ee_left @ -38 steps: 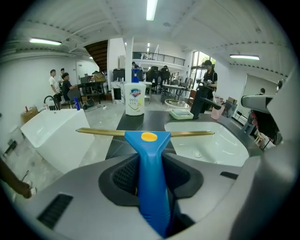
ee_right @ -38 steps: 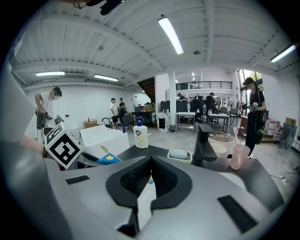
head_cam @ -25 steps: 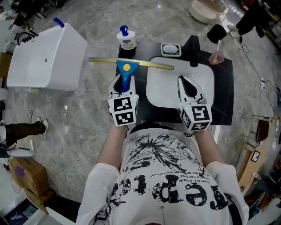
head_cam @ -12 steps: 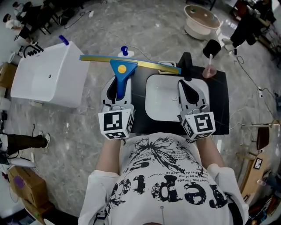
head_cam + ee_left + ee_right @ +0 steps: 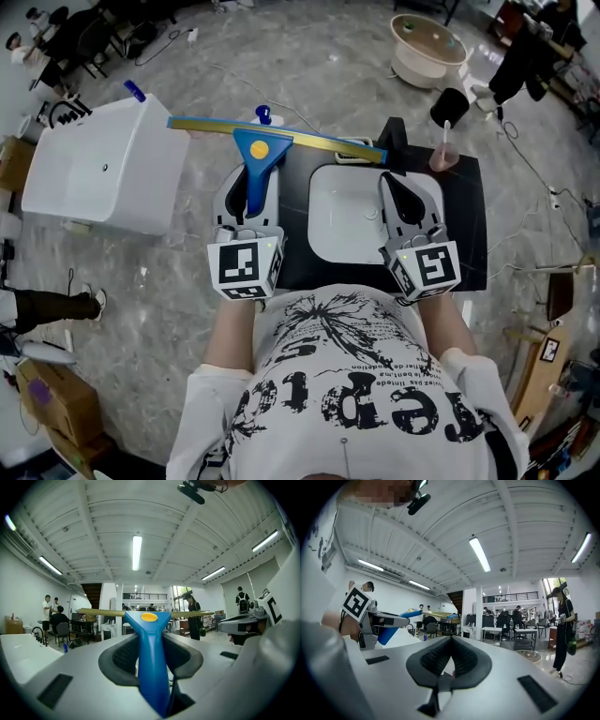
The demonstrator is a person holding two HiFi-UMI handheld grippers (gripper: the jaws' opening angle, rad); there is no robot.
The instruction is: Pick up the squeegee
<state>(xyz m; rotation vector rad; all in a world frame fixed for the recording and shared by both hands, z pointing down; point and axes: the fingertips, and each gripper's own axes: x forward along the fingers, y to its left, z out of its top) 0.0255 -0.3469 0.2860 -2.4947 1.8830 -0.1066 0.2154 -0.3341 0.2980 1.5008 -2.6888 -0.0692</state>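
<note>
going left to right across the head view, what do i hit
white box → squeegee → white basin → pink cup

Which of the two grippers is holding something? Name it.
The left gripper: its jaws clamp the blue squeegee handle; the right gripper is shut and empty.

I count two tools, a left tool [image 5: 251, 183] and a right tool [image 5: 396, 180], one blue squeegee [image 5: 259, 155], one white basin [image 5: 342, 214], one black table [image 5: 469, 230], one pink cup [image 5: 441, 159], one blue-capped bottle [image 5: 265, 114] and one white tub [image 5: 94, 169].
</note>
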